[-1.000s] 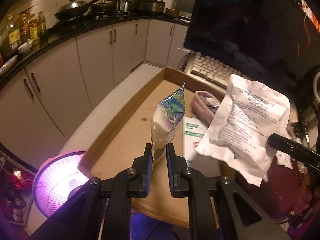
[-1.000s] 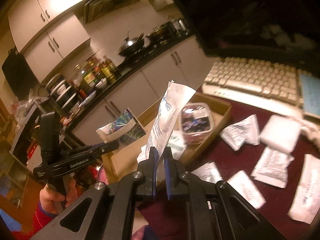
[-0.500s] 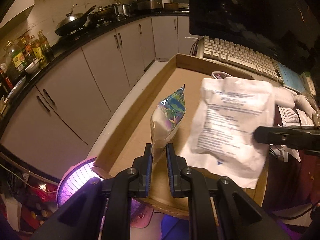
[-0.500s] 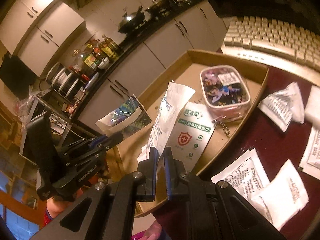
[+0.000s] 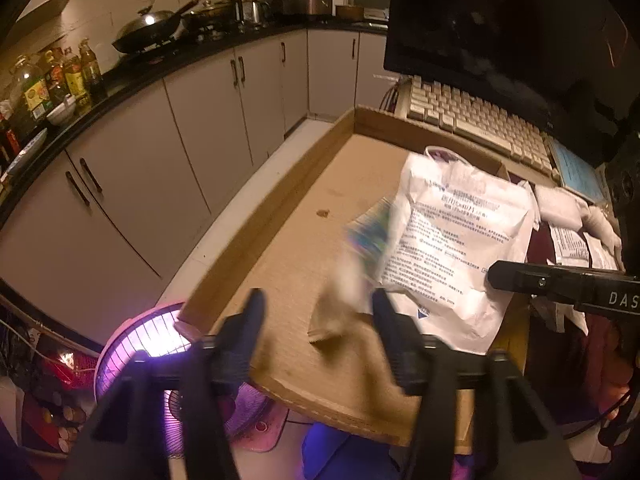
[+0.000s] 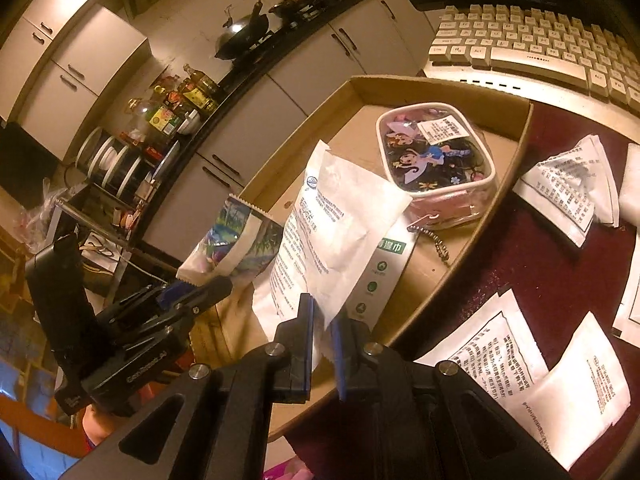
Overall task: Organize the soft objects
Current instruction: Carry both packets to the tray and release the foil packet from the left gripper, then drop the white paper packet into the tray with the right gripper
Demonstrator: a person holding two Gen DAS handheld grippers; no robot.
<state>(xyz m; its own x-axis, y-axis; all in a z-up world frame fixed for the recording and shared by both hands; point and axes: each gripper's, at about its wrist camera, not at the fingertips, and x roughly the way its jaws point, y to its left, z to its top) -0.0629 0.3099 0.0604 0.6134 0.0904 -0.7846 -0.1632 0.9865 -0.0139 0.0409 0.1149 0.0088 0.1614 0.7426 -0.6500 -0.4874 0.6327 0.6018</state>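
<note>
Your left gripper [image 5: 318, 320] has its jaws spreading apart over the near end of the cardboard tray [image 5: 280, 200]. Between them you can see the colourful foil packet [image 5: 360, 256], blurred and tilted, with neither pad pressing on it; its lower end sits close above the tray floor, nearer your right-hand finger than the left one. From the right wrist view that same packet [image 6: 236, 244] shows just past the tip of the left gripper [image 6: 200, 292], beside the white pouch.

Your right gripper [image 6: 322, 336] is nearly closed, and its jaws are just beginning to part, with the bottom corner of the white printed pouch [image 6: 328, 236] pinched between the blue pads. The pouch stands up and leans away from you over the tray [image 6: 516, 152], its top edge reaching toward the clear pouch with cartoon figures [image 6: 436, 156] that lies in the tray's far corner. Under the white pouch a flat pack with green print [image 6: 384, 272] rests on the tray floor. In the left wrist view the white pouch [image 5: 456, 240] hangs just to the right of the foil packet, overlapping its edge.

More white sachets [image 6: 568, 392] lie on the dark red table [image 6: 540, 260] outside the tray, and a keyboard [image 6: 540, 48] sits beyond it.
</note>
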